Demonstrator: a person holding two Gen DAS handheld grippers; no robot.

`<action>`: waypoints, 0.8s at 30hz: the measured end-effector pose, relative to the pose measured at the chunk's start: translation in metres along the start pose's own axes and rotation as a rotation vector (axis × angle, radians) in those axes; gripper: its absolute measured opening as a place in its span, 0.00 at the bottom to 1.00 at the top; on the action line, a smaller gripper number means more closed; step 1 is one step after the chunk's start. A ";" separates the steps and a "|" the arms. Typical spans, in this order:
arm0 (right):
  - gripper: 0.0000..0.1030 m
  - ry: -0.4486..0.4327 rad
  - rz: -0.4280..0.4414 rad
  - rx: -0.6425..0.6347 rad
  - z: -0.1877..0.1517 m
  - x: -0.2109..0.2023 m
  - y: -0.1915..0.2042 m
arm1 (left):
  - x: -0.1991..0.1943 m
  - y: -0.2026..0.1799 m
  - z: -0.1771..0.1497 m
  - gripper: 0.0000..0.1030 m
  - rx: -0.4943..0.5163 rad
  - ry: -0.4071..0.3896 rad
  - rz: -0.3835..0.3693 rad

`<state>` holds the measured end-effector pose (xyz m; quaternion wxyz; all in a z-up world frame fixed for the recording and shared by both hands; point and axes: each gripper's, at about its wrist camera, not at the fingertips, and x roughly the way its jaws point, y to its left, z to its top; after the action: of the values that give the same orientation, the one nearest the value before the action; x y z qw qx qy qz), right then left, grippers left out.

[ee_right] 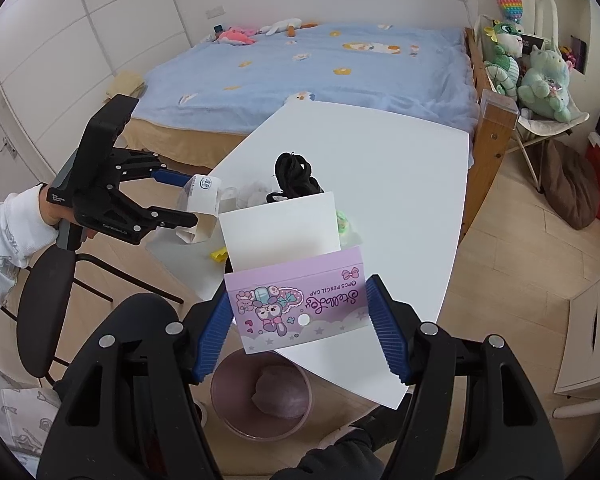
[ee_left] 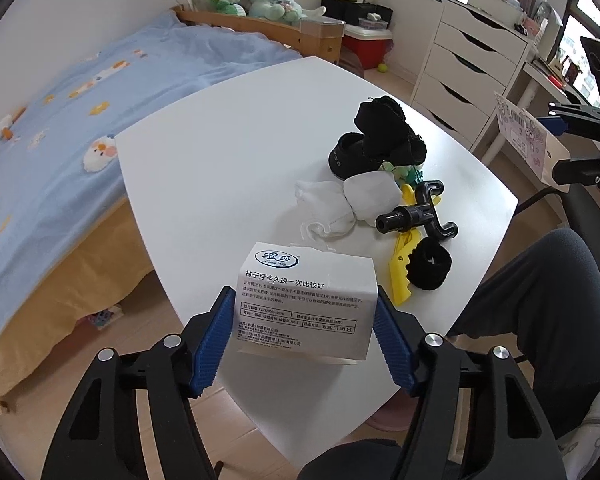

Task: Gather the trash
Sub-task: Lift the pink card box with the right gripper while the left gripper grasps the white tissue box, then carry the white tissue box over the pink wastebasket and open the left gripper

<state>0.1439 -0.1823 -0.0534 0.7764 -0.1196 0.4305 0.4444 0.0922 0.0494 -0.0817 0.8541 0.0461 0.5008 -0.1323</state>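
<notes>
Over the table's near edge, left claw grips carton.

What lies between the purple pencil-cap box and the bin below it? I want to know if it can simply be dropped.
Nothing visible does. The right gripper holds the purple pencil-cap box past the table's near edge, and the pink bin sits open on the floor just beneath, slightly to the picture's left. The table edge is close alongside.

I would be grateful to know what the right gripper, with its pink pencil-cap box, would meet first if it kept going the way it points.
Probably the white table top: the right gripper, shut on the pink cartoon-printed cardboard box, angles downward over its near edge. Depth is unclear.
</notes>
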 end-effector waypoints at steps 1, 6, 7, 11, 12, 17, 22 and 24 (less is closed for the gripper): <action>0.63 -0.001 -0.001 0.001 -0.001 0.000 0.001 | -0.003 0.000 -0.001 0.64 -0.007 -0.007 0.002; 0.63 -0.013 -0.012 0.001 -0.004 -0.001 0.004 | -0.018 -0.003 -0.003 0.63 -0.036 -0.043 0.014; 0.63 -0.015 -0.017 0.004 -0.005 -0.002 0.005 | -0.022 -0.004 -0.004 0.63 -0.042 -0.051 0.016; 0.63 -0.029 -0.028 0.009 -0.009 -0.007 0.011 | -0.040 -0.012 -0.007 0.63 -0.062 -0.085 0.018; 0.63 -0.032 -0.030 0.011 -0.009 -0.008 0.012 | -0.044 -0.015 -0.008 0.63 -0.067 -0.093 0.018; 0.63 -0.051 -0.045 0.010 -0.015 -0.018 0.021 | -0.066 -0.034 -0.013 0.63 -0.078 -0.146 0.024; 0.63 -0.075 -0.056 0.011 -0.023 -0.031 0.031 | -0.081 -0.053 -0.021 0.63 -0.081 -0.175 0.026; 0.63 -0.081 -0.054 0.009 -0.026 -0.035 0.036 | -0.085 -0.063 -0.023 0.63 -0.075 -0.183 0.022</action>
<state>0.0923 -0.1964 -0.0348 0.8055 -0.1097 0.3970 0.4260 0.0157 0.0089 -0.0157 0.8988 0.0072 0.4248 -0.1076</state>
